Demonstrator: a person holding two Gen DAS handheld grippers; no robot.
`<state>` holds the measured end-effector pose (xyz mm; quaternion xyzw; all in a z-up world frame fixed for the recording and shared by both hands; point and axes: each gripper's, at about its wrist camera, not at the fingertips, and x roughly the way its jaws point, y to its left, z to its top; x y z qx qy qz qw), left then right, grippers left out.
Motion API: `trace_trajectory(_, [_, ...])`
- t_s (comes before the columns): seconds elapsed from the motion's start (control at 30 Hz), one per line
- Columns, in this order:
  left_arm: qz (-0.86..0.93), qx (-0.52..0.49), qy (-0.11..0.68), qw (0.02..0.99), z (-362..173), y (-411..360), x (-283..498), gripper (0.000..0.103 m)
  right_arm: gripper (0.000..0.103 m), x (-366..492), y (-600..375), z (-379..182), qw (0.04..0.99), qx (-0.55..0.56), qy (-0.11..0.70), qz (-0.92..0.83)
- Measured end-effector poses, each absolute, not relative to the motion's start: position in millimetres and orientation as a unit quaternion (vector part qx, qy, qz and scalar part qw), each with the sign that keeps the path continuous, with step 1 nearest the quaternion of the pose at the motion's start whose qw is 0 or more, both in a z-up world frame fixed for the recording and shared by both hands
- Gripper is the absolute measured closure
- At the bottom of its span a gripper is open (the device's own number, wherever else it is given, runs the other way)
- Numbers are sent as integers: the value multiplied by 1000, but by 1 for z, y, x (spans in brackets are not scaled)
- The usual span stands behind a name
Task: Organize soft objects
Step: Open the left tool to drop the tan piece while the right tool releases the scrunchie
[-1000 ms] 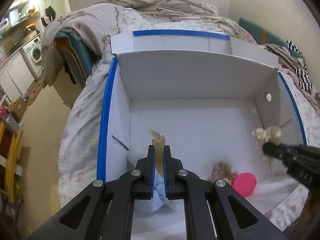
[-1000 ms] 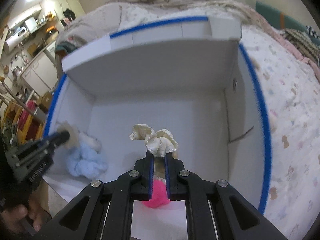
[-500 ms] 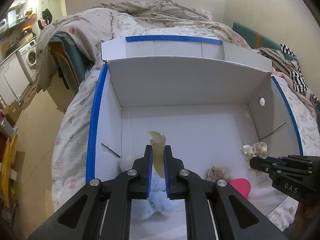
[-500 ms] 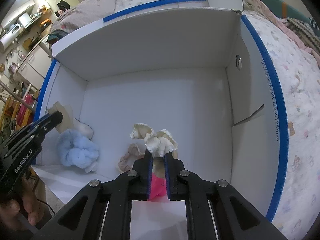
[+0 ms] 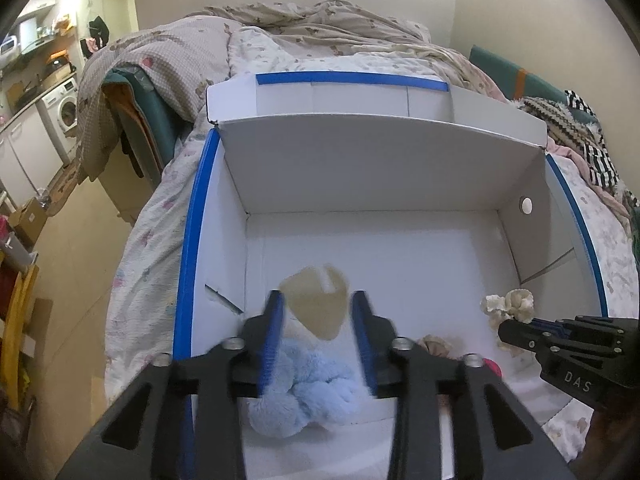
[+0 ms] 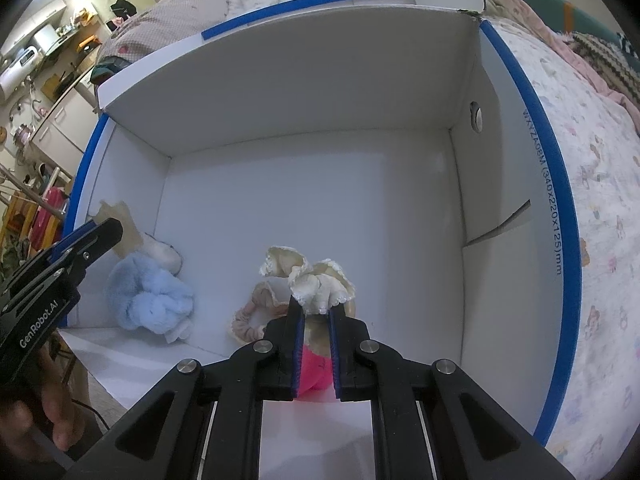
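Observation:
A white cardboard box with blue-edged walls [image 5: 196, 248] [image 6: 556, 240] lies open on a bed. My left gripper [image 5: 318, 312] is open above its left part; a tan heart-shaped soft pad [image 5: 316, 306] sits loose between the fingers, over a fluffy light-blue toy [image 5: 312, 392] [image 6: 148, 292]. My right gripper [image 6: 314, 312] is shut on a cream frilly scrunchie [image 6: 308, 276] [image 5: 508, 304], held above a beige scrunchie [image 6: 252, 312] and a pink soft object [image 6: 314, 372] on the box floor. The tan pad also shows at the left gripper tip in the right wrist view [image 6: 116, 220].
The bed [image 5: 160, 240] has a floral sheet, with crumpled blankets [image 5: 320, 20] behind the box and striped clothes [image 5: 580, 136] at the right. A chair draped with cloth [image 5: 136, 120] and a washing machine [image 5: 60, 112] stand at the left.
My left gripper has opened and let go of the tan pad, which now shows its flat face. My right gripper, still holding the cream scrunchie, has moved lower into the box.

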<state>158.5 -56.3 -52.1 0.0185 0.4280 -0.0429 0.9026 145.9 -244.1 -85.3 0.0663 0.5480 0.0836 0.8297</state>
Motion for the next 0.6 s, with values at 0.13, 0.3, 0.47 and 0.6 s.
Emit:
trace_trajectory(0.13, [-31, 29, 415, 909, -48, -58, 155, 44, 89, 146, -245, -85, 829, 72, 548, 85])
trace_trajectory(0.3, [-22, 34, 420, 907, -48, -59, 156, 38, 79, 145, -248, -83, 830, 80, 545, 87])
trace_trajectory(0.47, [-21, 35, 422, 905, -46, -59, 155, 37, 35, 143, -250, -79, 835, 90, 535, 93])
trace_trajectory(0.6, [-19, 37, 422, 906, -45, -60, 155, 37, 27, 141, -252, -71, 843, 101, 518, 100])
